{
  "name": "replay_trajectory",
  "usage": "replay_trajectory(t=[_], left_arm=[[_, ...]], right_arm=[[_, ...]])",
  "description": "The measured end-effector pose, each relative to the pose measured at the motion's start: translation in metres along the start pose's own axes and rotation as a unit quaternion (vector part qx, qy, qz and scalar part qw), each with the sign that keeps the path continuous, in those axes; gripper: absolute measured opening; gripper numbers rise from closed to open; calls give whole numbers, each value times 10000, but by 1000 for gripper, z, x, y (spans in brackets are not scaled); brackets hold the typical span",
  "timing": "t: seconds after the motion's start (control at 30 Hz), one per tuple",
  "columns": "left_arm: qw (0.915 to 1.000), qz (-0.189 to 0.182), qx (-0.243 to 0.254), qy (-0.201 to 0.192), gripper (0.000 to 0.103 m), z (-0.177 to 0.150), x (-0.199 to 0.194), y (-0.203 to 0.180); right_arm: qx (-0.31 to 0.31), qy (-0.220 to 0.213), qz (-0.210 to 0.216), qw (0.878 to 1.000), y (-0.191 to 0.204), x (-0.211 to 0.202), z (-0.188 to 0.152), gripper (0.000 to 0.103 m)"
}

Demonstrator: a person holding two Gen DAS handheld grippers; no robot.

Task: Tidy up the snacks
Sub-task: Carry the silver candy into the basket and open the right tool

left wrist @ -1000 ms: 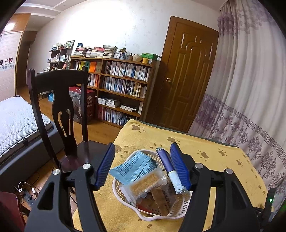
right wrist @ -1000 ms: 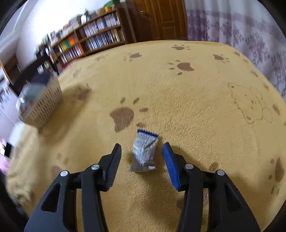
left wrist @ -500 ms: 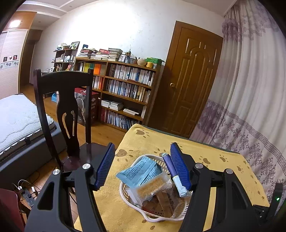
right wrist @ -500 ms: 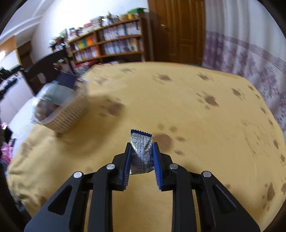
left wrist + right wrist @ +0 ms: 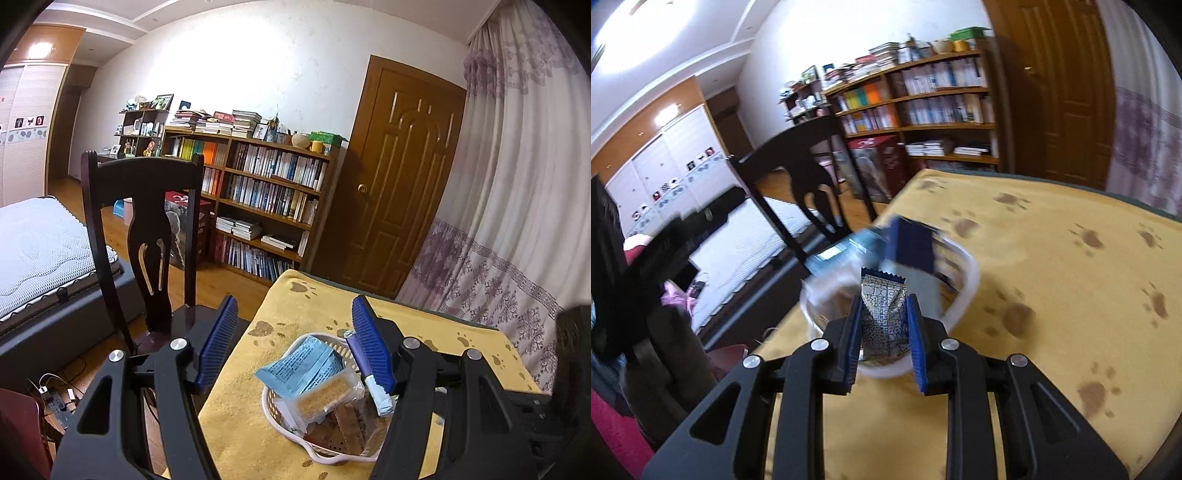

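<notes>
Right gripper (image 5: 882, 325), jaws pinching the silver patterned snack packet (image 5: 881, 306), now holds it over the white plastic basket (image 5: 971, 280), having lifted it off the yellow paw-print tablecloth (image 5: 1071, 295). Left gripper (image 5: 295, 350) stays spread wide above that basket (image 5: 317, 456).
</notes>
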State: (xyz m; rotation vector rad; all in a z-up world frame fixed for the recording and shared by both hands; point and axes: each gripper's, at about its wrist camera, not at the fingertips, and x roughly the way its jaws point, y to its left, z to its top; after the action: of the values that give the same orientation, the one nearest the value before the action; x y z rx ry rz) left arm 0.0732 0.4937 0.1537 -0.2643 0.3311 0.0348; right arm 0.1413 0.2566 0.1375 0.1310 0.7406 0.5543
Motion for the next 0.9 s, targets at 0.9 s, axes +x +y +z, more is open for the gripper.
replay_trajectory(t=[0.9], left_arm=[[9995,248,135,-153,90,2,-4,5]], right_arm=[[527,274,-215,9980,-15,54,35,26]])
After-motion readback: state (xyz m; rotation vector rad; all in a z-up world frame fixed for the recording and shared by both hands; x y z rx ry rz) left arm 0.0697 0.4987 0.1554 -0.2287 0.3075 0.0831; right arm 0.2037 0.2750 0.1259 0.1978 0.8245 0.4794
